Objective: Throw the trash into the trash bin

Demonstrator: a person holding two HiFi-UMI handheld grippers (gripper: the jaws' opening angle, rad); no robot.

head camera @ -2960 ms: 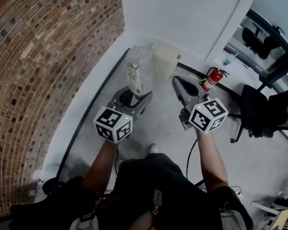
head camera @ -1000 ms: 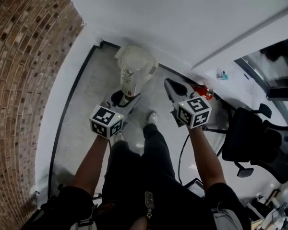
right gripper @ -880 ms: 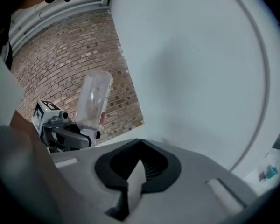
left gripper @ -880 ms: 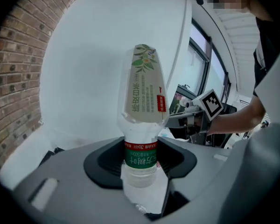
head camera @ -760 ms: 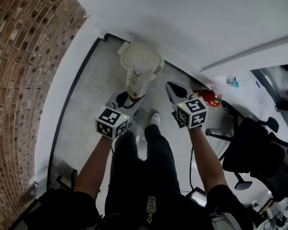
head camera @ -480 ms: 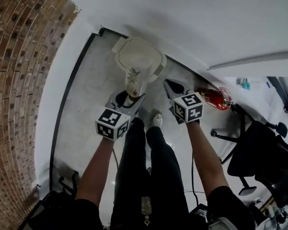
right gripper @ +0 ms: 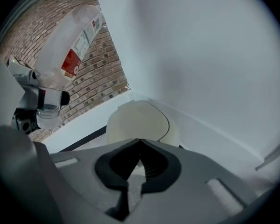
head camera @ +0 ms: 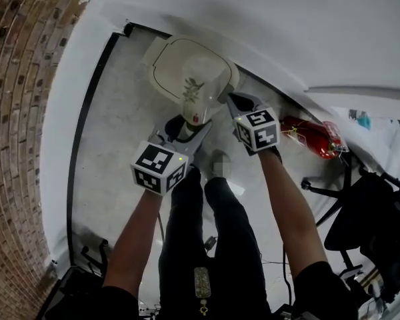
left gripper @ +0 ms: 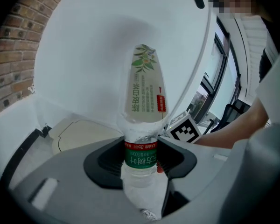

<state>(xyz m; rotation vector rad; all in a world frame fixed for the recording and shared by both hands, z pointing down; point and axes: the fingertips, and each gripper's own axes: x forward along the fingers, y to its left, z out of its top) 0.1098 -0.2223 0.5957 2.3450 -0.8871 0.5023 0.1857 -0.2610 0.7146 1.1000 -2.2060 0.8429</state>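
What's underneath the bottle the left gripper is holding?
The trash bin lid, lying shut, with the bottle held above it. The lid covers the bin's inside, so its contents cannot be seen.

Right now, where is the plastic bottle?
Head view, centre: the plastic bottle is clamped in the left gripper, over the closed lid of the trash bin by the wall, with the right gripper on its right.

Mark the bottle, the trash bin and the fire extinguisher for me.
bottle (left gripper: 147, 90), left gripper view, on its printed label.
trash bin (head camera: 167, 69), head view, on its cream lid, left of the bottle.
fire extinguisher (head camera: 310, 137), head view, on its red body.
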